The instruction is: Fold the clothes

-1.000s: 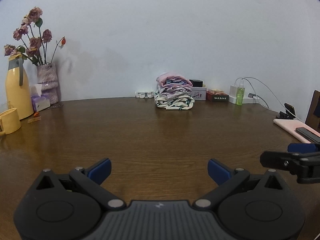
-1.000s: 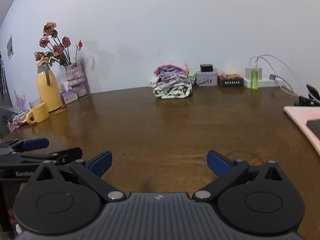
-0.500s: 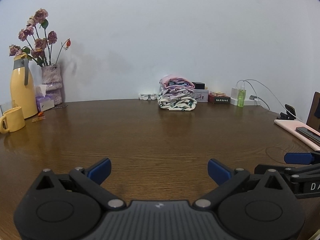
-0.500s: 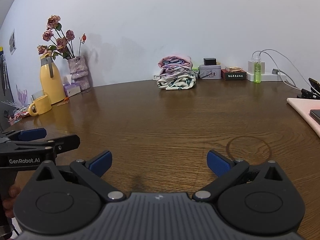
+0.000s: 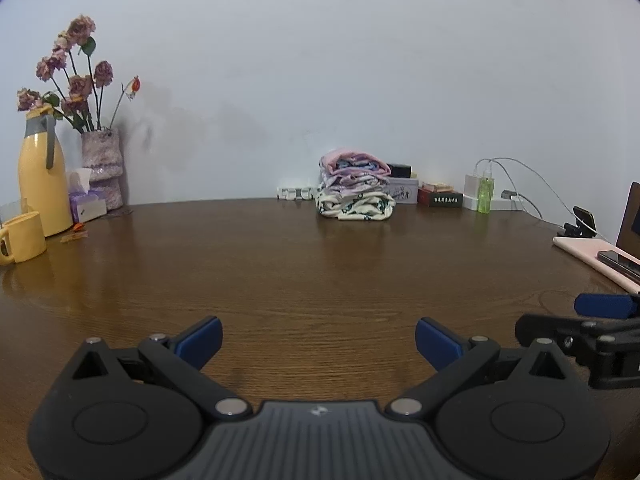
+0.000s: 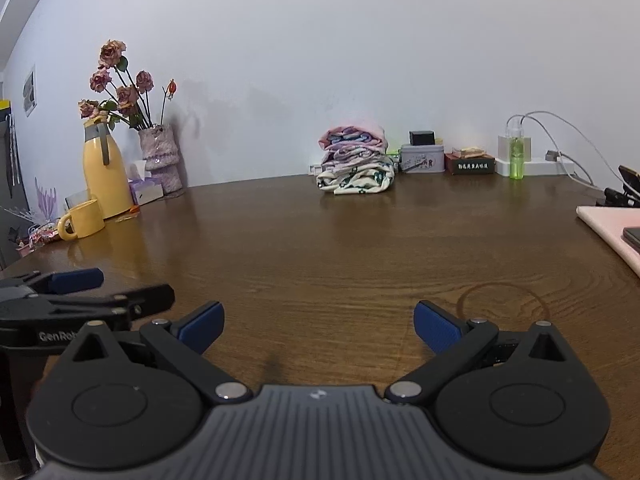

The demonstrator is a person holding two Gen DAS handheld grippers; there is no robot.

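Observation:
A stack of folded clothes (image 5: 355, 188) (image 6: 356, 164), pink on top and white with a dark print at the bottom, sits at the far edge of the brown wooden table (image 5: 304, 272) against the wall. My left gripper (image 5: 318, 340) hovers open over the near part of the table, nothing between its blue pads. My right gripper (image 6: 318, 326) is open and empty too, side by side with the left. Each gripper shows at the edge of the other's view. Both are far from the stack.
At the far left stand a yellow jug (image 5: 40, 180), a yellow mug (image 5: 22, 236), a tissue box (image 5: 86, 200) and a vase of dried roses (image 5: 102, 168). Small boxes (image 5: 440, 198), a green bottle (image 5: 485, 194) and a charger line the wall. A pink pad with a phone (image 5: 596, 254) lies right.
Both grippers have drawn back and risen slightly, so the clothes stack looks smaller and farther. The jaws stayed open throughout.

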